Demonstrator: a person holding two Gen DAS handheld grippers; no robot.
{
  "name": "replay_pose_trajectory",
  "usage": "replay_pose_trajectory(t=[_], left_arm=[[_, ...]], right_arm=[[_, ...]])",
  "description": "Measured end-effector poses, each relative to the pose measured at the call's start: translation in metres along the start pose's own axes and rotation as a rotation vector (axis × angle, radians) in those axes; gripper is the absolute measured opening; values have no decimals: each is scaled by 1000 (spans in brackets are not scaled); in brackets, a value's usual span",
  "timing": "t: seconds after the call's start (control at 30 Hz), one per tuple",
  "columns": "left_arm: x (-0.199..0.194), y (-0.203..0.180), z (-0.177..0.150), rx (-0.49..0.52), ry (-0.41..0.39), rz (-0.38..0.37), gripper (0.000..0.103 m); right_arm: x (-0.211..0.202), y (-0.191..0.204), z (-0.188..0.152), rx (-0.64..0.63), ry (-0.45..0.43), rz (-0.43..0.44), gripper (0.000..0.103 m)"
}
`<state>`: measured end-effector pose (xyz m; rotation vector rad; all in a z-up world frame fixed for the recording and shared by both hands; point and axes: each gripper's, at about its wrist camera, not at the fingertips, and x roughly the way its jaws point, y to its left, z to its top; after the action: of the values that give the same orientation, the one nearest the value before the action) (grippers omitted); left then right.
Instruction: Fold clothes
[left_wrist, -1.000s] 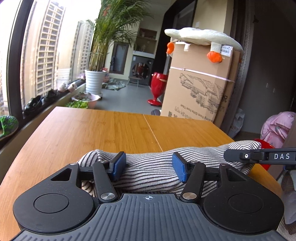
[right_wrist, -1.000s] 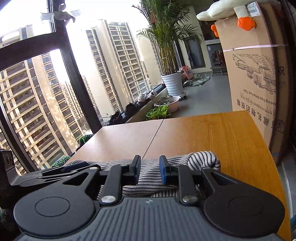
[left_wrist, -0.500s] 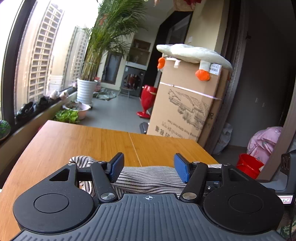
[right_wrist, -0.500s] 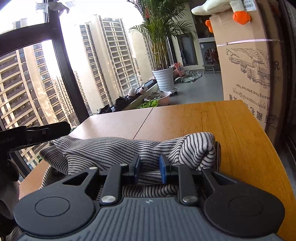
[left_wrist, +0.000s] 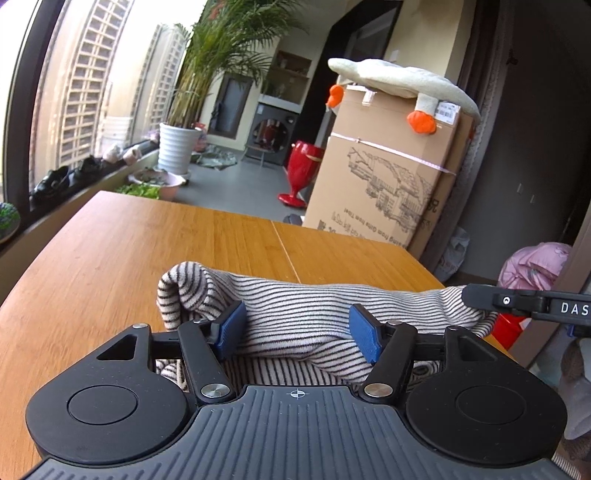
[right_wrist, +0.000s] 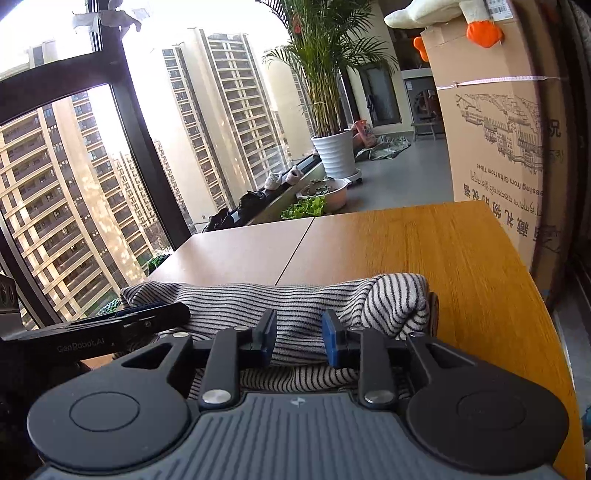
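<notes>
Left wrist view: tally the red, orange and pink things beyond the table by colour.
Red: 2, the goblet-shaped stool and the bucket.
Orange: 2, the plush goose's feet.
Pink: 1, the bundle of cloth.
Total: 5.

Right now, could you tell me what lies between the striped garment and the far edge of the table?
Nothing: in both wrist views, bare wooden table runs from the striped garment to the far edge, crossed only by a seam.
</notes>
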<state>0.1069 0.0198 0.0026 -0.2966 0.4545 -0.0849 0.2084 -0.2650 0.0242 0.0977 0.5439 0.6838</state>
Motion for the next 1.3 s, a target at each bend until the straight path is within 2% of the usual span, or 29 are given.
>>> replay_pose_trajectory(t=[0.07,0.1,0.2,0.27,0.3,0.37,0.47,0.5,0.57,0.63,0.67,0.77,0.8,0.87,0.93,0.97,1.1,1.2,1.3], left_arm=[[0,0,0,-3,-2,-6,69],[0,0,0,-2,-3,-7,70],[-2,1,-1,-3,-6,-10,71],[-5,1,0,-5,-17,-8,70],[-8,0,0,-6,-25,-6,70],[-22,-3,6,-6,-56,-5,72],[-43,-12,19,8,-138,-42,79],[-41,-12,21,10,-126,-48,85],[-36,-12,25,13,-99,-58,89],[-14,4,18,-34,14,-7,86],[-11,10,13,-41,21,-14,80],[-13,17,7,-36,31,-38,80],[-15,18,6,-31,33,-46,80],[-16,20,4,-32,36,-60,81],[-17,23,4,-39,48,-88,83],[-18,25,4,-47,51,-101,84],[-21,37,2,-96,48,-148,84],[-23,45,0,-129,39,-187,85],[-27,55,0,-178,31,-235,87]], right_arm=[[-14,-6,12,-9,-46,-39,30],[-15,-11,14,2,-43,-44,32],[-8,-24,7,50,22,-47,32],[6,-29,-12,82,84,-55,32],[8,-28,-19,74,72,-62,32],[7,-20,-26,26,53,-85,32],[7,-19,-27,19,56,-84,32],[7,-20,-26,17,58,-81,32],[6,-19,-26,7,64,-81,32],[5,-18,-26,-6,70,-79,32],[4,-19,-24,-10,75,-74,32],[0,-20,-14,-9,80,-54,32],[-4,-18,-4,-23,65,-31,32],[-5,-10,14,-82,38,32,40],[6,6,34,-160,46,122,66],[18,14,40,-195,70,171,69],[72,45,54,-287,201,335,70],[115,60,48,-302,310,366,73],[145,59,39,-201,395,374,75]])
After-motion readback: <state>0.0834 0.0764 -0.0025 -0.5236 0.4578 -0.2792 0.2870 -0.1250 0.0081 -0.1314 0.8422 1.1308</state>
